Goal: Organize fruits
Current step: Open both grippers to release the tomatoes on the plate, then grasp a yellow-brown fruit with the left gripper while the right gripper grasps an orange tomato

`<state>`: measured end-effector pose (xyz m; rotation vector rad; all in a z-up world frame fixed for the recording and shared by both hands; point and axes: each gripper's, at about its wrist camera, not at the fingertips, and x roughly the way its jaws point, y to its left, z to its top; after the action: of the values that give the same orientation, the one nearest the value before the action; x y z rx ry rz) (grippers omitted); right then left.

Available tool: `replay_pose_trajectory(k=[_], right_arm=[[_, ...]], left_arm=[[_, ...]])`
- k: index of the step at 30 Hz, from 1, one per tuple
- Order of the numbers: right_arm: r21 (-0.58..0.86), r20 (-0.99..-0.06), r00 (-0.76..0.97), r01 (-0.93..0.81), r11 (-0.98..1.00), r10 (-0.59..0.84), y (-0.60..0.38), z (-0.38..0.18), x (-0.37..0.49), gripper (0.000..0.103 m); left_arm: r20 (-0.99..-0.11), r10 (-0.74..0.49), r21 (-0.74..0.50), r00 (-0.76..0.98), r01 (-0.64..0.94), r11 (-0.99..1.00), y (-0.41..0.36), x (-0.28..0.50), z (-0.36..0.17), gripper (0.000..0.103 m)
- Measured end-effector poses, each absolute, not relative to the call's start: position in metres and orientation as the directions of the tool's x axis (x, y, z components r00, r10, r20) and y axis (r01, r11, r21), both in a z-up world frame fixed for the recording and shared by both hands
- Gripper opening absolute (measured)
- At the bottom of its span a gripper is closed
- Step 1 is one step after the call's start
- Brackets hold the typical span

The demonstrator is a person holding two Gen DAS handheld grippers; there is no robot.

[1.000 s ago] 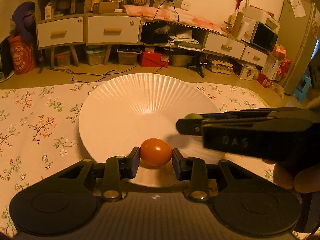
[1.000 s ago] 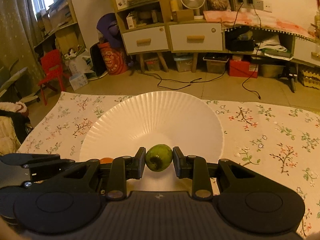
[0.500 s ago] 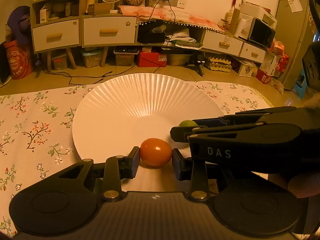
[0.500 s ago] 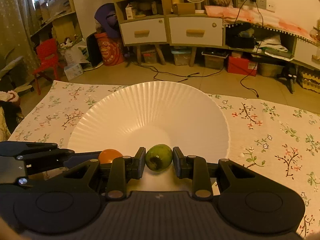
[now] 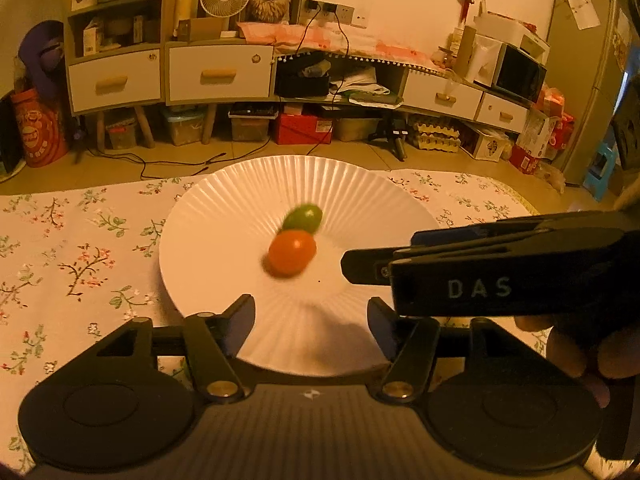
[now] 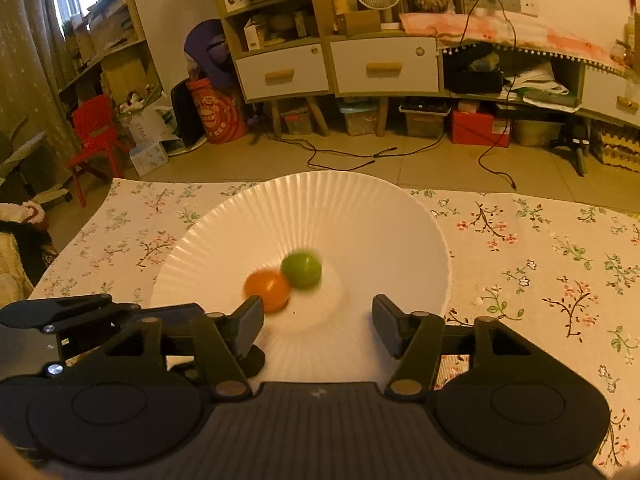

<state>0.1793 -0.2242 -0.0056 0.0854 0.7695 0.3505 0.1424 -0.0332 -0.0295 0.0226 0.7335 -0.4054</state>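
Observation:
An orange fruit (image 5: 291, 257) and a green fruit (image 5: 303, 217) lie touching each other in the middle of a white ribbed plate (image 5: 224, 216), both blurred by motion. My left gripper (image 5: 311, 322) is open and empty over the plate's near rim. My right gripper (image 6: 318, 324) is open and empty, also over the near rim. In the right wrist view the orange fruit (image 6: 267, 290) sits left of the green fruit (image 6: 302, 270) on the plate (image 6: 380, 224). The right gripper's side shows at the right of the left wrist view (image 5: 360, 266).
The plate rests on a floral tablecloth (image 6: 540, 264) covering a low table. Beyond the table's far edge are bare floor, cables, drawer cabinets (image 6: 384, 66) and storage boxes. A red chair (image 6: 94, 136) stands at the far left.
Both grippers have opened and let go of their fruits. The orange and green fruits have dropped onto the plate and rolled together at its middle. Both grippers have pulled back a little.

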Motion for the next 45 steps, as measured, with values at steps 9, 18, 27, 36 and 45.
replay_pose_trajectory(k=[9, 18, 27, 36, 45], right_arm=[[0.198, -0.634, 0.69, -0.29, 0.936, 0.348, -0.221, 0.01, 0.161, 0.078], [0.163, -0.606, 0.72, -0.305, 0.938, 0.339, -0.22, 0.019, 0.139, 0.094], [0.146, -0.6, 0.717, -0.339, 0.93, 0.355, -0.216, 0.015, 0.109, 0.1], [0.145, -0.606, 0.705, -0.359, 0.922, 0.37, -0.213, 0.01, 0.083, 0.102], [0.133, -0.608, 0.705, -0.363, 0.922, 0.365, -0.21, -0.001, 0.061, 0.102]], left_arm=[[-0.634, -0.367, -0.097, 0.68, 0.401, 0.911, -0.023, 0.121, -0.019, 0.094], [-0.641, -0.348, -0.098, 0.684, 0.376, 0.921, -0.005, 0.106, -0.019, 0.103], [-0.661, -0.33, -0.077, 0.674, 0.377, 0.923, 0.011, 0.087, -0.017, 0.103], [-0.671, -0.322, -0.083, 0.667, 0.364, 0.928, 0.038, 0.061, -0.022, 0.103], [-0.663, -0.313, -0.098, 0.68, 0.336, 0.937, 0.063, 0.043, -0.031, 0.103]])
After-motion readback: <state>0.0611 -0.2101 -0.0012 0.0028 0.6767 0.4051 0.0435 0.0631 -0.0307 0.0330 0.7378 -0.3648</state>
